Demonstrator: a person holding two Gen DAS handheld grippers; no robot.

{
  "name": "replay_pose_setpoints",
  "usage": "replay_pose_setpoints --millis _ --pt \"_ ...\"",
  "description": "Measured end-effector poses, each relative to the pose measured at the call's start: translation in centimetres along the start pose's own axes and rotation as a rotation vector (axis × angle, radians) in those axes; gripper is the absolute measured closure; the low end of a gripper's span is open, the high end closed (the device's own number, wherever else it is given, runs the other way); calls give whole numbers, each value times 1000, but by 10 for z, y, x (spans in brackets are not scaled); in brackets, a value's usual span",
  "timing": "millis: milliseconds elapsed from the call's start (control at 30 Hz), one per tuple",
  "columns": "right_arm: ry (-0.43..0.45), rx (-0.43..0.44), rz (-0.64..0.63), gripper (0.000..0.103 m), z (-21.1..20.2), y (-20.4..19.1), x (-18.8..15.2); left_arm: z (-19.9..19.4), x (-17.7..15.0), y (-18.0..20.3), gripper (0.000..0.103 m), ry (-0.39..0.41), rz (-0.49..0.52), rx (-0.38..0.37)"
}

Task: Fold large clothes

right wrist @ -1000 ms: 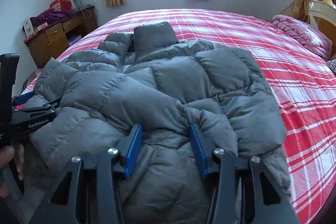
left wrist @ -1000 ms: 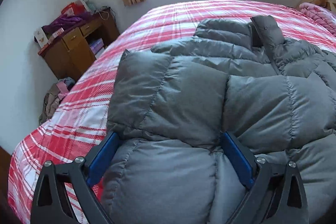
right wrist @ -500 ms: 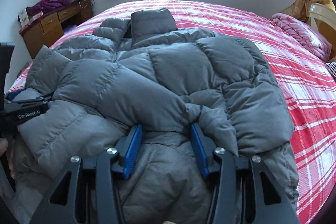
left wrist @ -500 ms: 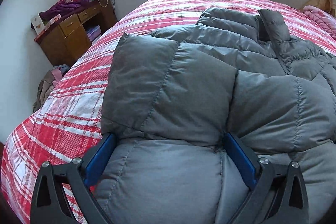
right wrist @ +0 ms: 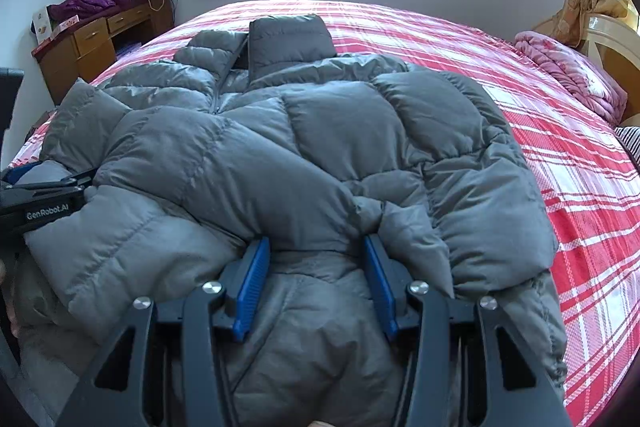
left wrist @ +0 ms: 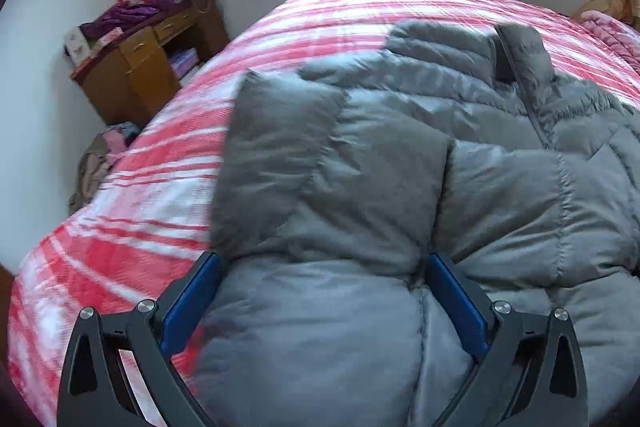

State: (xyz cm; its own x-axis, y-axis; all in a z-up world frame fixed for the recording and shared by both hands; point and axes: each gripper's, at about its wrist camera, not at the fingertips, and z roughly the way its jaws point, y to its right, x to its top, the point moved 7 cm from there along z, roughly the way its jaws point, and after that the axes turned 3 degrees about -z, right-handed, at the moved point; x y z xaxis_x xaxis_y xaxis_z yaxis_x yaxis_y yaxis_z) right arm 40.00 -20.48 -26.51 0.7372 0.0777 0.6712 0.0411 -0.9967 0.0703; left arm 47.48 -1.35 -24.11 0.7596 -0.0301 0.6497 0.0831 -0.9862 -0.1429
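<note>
A grey puffer jacket [left wrist: 360, 187] lies front up on the red plaid bed [left wrist: 140, 207], collar toward the window, with its sleeves laid across the chest. My left gripper [left wrist: 322, 261] stands wide, and its blue pads press on a thick fold near the jacket's lower left edge. In the right wrist view the jacket [right wrist: 320, 147] fills the middle. My right gripper [right wrist: 316, 241] is about half closed on a bunched fold at the lower right. The left gripper [right wrist: 40, 207] shows at that view's left edge, with a hand just visible below it.
A wooden desk [right wrist: 92, 43] piled with clothes and boxes stands by the wall left of the bed. A heap of clothes [left wrist: 96, 163] lies on the floor beside it. A pink quilt [right wrist: 568, 75] and the headboard [right wrist: 612, 43] are at the right. Bare bedspread [right wrist: 580, 187] shows right of the jacket.
Both grippers keep the same hold on the jacket. The right wrist view has tipped a little, so the collar sits higher in the picture. The left wrist view is now blurred.
</note>
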Motion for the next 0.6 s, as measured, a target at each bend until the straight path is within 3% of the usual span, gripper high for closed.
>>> replay_pose_setpoints --millis 100,133,200,300,367,400,500,600 --pt "-34 27 -3 46 -15 7 8 -44 24 -11 1 109 -13 -70" --pt "-6 25 17 36 -26 11 16 -54 34 -14 1 142 -14 -73" --pt "64 -16 37 31 -50 16 37 -60 54 -19 1 181 -22 -58" --pt "73 53 58 35 -56 -3 64 -36 64 -23 1 135 -62 -43" --pt "57 92 43 46 -43 -25 73 -7 57 -24 1 59 -90 -45" --pt "46 99 20 47 -32 -36 74 5 51 -21 1 29 -93 -32" --pt "-7 107 -17 47 0 -53 62 35 29 -17 1 -36 -77 -20" --pt "-46 110 -31 47 26 -57 40 45 17 -16 1 -30 -84 -57"
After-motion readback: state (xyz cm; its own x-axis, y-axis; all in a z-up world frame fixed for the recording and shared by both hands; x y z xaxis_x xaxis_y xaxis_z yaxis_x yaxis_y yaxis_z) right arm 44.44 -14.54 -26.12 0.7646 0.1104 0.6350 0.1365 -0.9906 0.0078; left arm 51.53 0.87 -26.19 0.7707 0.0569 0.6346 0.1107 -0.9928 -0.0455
